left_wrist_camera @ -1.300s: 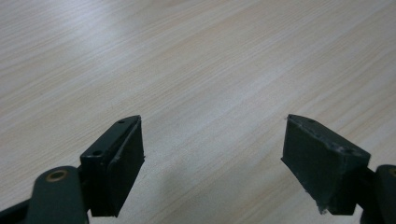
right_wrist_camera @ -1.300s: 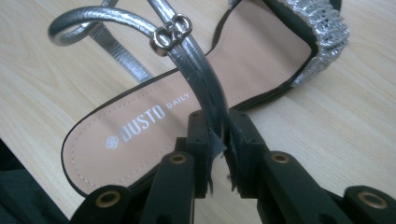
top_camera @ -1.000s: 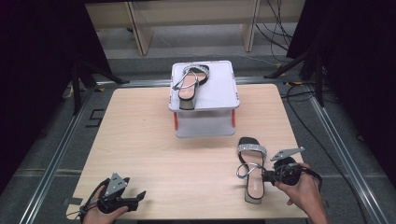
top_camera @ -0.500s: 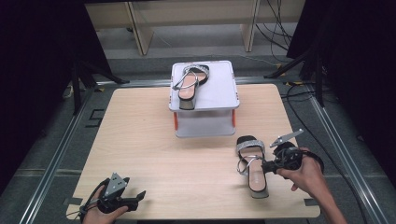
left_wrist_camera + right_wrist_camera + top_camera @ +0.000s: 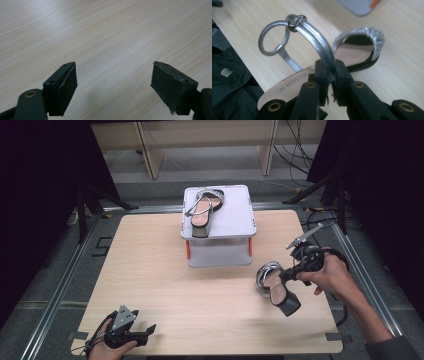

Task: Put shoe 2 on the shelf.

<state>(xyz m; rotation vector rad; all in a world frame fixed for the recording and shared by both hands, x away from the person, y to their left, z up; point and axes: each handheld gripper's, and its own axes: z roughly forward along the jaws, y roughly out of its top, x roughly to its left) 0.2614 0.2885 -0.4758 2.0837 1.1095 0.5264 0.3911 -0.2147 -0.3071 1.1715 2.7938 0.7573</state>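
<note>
My right gripper (image 5: 331, 82) has its jaws pinched together on the silver strap (image 5: 317, 47) of the sandal (image 5: 276, 287), gripping it just above the tan insole; in the right gripper view the strap arches up from between the jaws to a small metal buckle, with a loop of thinner strap hanging beside it. In the high view my right gripper (image 5: 291, 274) holds that sandal tilted near the right edge of the tabletop (image 5: 150, 270), its glittery toe band raised toward the far side and its dark block heel pointing toward the near right corner; I cannot tell whether the heel touches the wood. My left gripper (image 5: 113, 82) has its jaws wide apart with nothing between them, just above bare wood grain. In the high view my left gripper (image 5: 137, 334) sits at the near left corner of the tabletop, well apart from the sandal. Farther out, a grey raised stand (image 5: 235, 220) rests at the middle of the far edge, and a second sandal (image 5: 202, 210) lies flat on its top, left of centre.
</note>
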